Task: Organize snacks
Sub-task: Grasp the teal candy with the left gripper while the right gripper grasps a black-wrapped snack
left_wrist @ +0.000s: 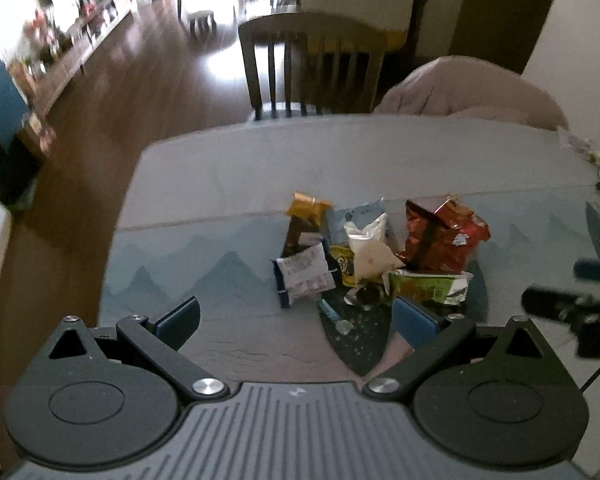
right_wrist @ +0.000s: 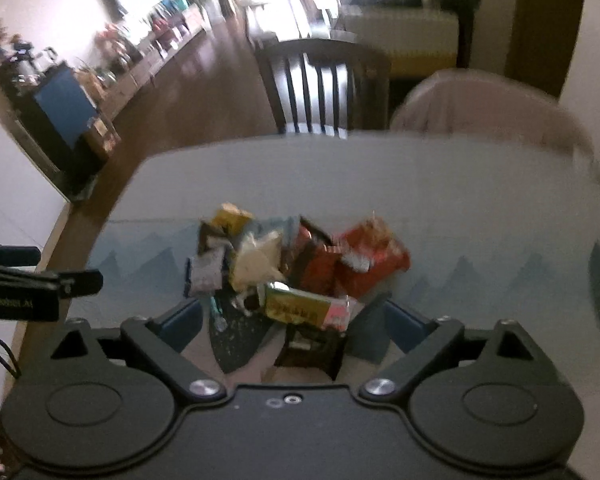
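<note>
A pile of snack packets lies mid-table on a blue-grey cloth with a mountain print. It holds a red foil bag, a white pouch, a green packet, a white-and-blue packet and an orange packet. My left gripper is open just short of the pile, nothing between its fingers. My right gripper is open too. A dark brown packet lies on the table between its fingers, untouched by the pads, with the green packet just beyond.
A dark wooden chair and a cloth-draped chair stand behind the table. The table's rounded left edge drops to a wood floor. The right gripper's fingers show blurred at the right of the left wrist view.
</note>
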A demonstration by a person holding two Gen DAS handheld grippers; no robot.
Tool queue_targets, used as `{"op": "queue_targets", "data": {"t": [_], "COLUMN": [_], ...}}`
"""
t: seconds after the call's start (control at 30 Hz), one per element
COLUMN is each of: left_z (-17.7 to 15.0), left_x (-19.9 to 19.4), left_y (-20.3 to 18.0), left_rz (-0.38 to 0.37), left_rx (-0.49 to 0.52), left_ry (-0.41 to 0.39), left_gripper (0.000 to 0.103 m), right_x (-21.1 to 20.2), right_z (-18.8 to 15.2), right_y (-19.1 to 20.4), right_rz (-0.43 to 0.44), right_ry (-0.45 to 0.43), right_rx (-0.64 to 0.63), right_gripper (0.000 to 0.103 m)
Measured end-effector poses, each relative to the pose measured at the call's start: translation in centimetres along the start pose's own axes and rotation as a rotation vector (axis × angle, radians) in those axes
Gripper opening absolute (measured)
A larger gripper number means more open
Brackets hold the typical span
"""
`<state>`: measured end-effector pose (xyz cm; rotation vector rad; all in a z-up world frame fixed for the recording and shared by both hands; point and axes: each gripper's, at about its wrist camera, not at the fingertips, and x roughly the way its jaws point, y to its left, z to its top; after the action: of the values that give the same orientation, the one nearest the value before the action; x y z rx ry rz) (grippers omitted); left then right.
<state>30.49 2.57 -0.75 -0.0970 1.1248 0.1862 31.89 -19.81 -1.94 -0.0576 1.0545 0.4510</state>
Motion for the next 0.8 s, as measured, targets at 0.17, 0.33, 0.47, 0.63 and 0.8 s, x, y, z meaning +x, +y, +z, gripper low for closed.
{"op": "queue_targets", "data": {"t": [0.17, 0.33, 0.47, 0.63, 0.8], "left_z": [1.8, 1.9, 1.4, 1.0, 1.1], "left_x": [5.1, 10.0, 13.7, 17.4, 19.8], "left_y": [-0.8, -1.6, -1.8, -1.8, -2.1], "left_rz": [-0.008, 0.011, 0.008, -0.011, -0.022], "left_rx": [-0.008, -0.015, -0.058, -0.093, -0.062], "left_ry": [0.126, 0.227, 0.307, 0.401, 0.453], "left_gripper": [0.103, 0.102, 0.100, 0.091, 0.079], "right_x": [5.7, 9.9, 12.6, 14.6, 15.8], "right_z": [0.0, -1.0, -1.5, -2.1, -2.5], "right_y": [-1.6, -2.8, -3.4, -3.4, -3.7], "right_rz": [0.017, 0.030, 0.029, 0.039, 0.035], "right_ry": [0.139, 0.231, 0.272, 0.315, 0.345], "right_rx": [0.069, 0.132, 0.159, 0.162, 0.171], "right_gripper": [0.093, 0.089, 0.085, 0.081, 0.076]}}
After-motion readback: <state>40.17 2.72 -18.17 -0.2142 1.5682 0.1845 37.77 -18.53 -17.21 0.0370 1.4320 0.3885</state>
